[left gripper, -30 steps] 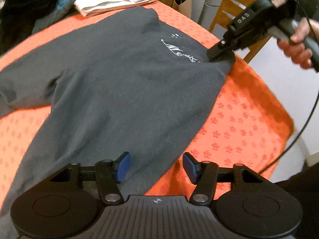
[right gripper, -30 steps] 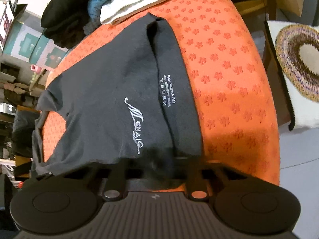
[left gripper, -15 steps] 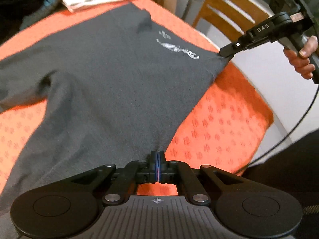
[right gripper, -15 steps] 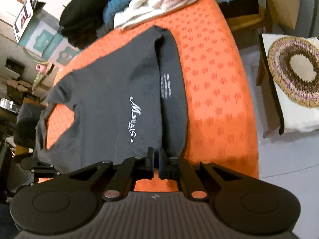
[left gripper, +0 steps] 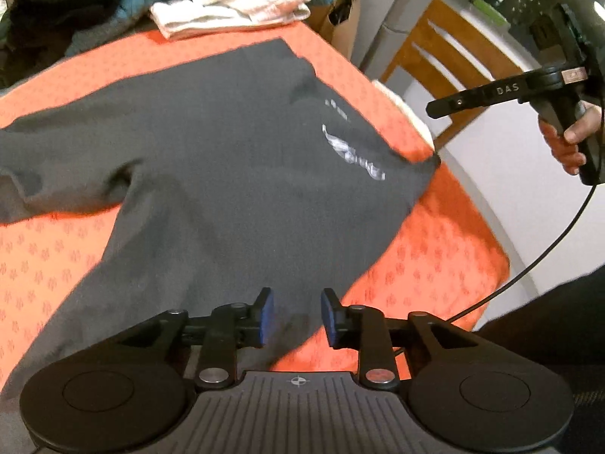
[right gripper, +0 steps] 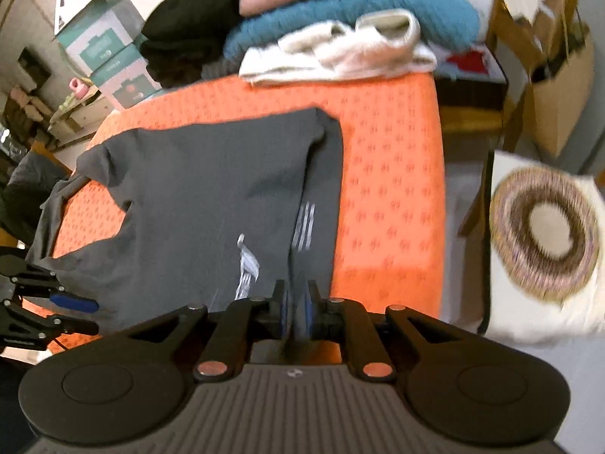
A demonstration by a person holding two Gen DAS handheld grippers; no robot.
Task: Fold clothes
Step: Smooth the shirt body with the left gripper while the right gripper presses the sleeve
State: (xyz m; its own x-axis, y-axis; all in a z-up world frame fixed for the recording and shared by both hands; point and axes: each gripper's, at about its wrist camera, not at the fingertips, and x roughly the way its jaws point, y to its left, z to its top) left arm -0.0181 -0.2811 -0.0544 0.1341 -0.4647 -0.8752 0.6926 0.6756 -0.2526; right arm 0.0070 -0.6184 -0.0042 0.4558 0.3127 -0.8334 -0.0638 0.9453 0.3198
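- Half a second ago my left claw [left gripper: 295,317] was pinched shut on the near edge of the grey shirt [left gripper: 227,159]. Now its blue pads stand wide apart and hold nothing, with that edge lying slack just ahead of and under them.
- My right claw [right gripper: 295,310] was also clamped on the shirt's corner. Its pads now show only a narrow gap. From the left camera it hangs above and clear of that corner, gripped by my hand [left gripper: 567,140].
- I judge this as both corners having been let go after a tug. The shirt lies spread on the orange tablecloth [left gripper: 435,265], ahead of both claws, one sleeve [left gripper: 38,189] out to my left claw's left. A strip along the edge ahead of my right claw looks turned over. Whether more folds remain, I cannot tell.
- Count: one grey shirt and two claws. Beyond the shirt is one heap with a white garment [left gripper: 234,7], a teal one [right gripper: 378,3], a pink one and dark ones. One wooden chair [left gripper: 427,49] and one ringed cushion [right gripper: 544,234] are off to the right.
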